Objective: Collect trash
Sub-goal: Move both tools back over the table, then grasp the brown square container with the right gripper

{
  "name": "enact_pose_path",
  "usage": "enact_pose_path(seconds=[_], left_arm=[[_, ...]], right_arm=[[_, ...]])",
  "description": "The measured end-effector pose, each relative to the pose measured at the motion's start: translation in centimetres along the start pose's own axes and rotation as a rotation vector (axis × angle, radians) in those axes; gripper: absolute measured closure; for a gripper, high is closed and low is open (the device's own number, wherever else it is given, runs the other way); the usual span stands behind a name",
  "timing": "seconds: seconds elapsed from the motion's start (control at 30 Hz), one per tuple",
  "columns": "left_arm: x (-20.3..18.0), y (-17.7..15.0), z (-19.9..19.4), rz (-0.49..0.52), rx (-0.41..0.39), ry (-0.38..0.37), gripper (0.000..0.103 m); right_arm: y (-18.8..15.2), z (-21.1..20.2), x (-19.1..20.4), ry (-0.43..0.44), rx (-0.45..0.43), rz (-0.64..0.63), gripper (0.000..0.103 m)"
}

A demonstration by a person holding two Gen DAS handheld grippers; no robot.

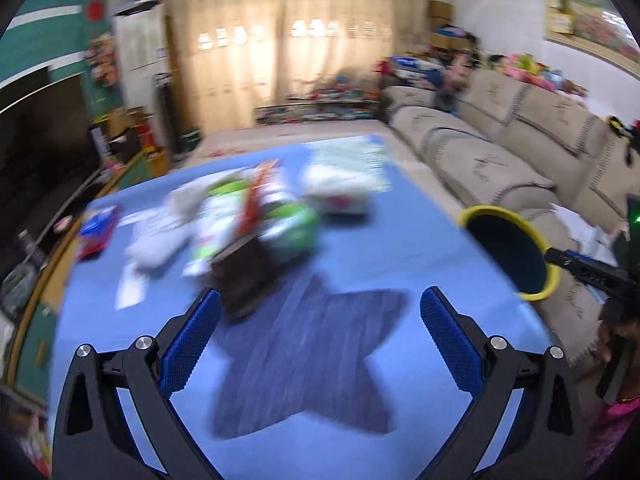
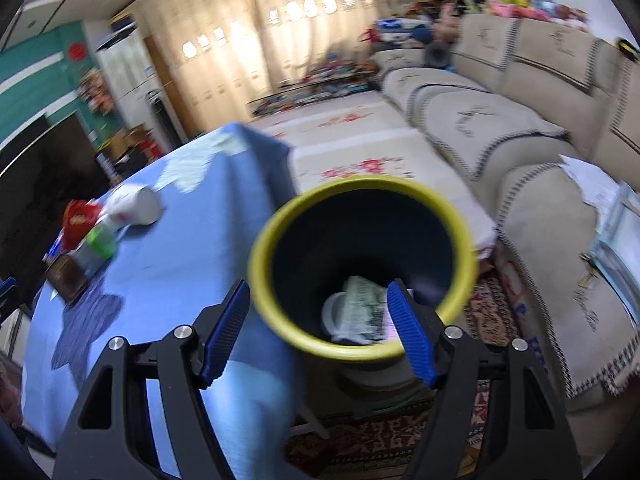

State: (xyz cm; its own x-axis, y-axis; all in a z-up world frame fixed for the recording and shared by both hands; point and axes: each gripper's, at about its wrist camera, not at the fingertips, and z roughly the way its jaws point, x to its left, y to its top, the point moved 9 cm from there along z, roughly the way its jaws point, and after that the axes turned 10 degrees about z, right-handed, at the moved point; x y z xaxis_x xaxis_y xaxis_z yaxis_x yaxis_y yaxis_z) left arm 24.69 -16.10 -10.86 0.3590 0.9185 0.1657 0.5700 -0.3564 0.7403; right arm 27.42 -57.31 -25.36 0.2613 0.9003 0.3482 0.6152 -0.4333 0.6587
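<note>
Blue-clothed table [image 1: 400, 240] — littered wrappers [image 1: 224, 216].

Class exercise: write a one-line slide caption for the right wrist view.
Open right gripper hovers over the yellow-rimmed bin holding crumpled trash, beside the blue table.

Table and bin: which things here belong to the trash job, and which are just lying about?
Job: wrappers, white cup, brown box, bin already holding paper.

Bystanders: star mat, sofa, curtains, TV, rug.
</note>
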Motion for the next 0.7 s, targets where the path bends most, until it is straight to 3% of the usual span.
enact_pose_path(seconds=[0.3,0.53,0.67,0.7], left_arm=[[10.6,-5.3,-3.1,-0.143,-0.020,0.115,0.005],[14.2,-7.6,-3.7,-0.211,-0.027,0.130,0.005],[15.4,-8.3,-4.2,-0.218,-0.044,0.144,0.005],[15.7,-8.4,-4.3,-0.223,-0.045,0.146,0.005]], right_arm=[[-1.8,2.4,15.6,0.165,0.078,-0.259,0.035],[-5.4,4.2,27.8,0.327,0.123,-0.451,0.036],[-7.4,5.7,32.1,0.386,0.153,-0.534,0.034],[-7.5,6.1,32.7,0.396,0.152,-0.546,0.029]])
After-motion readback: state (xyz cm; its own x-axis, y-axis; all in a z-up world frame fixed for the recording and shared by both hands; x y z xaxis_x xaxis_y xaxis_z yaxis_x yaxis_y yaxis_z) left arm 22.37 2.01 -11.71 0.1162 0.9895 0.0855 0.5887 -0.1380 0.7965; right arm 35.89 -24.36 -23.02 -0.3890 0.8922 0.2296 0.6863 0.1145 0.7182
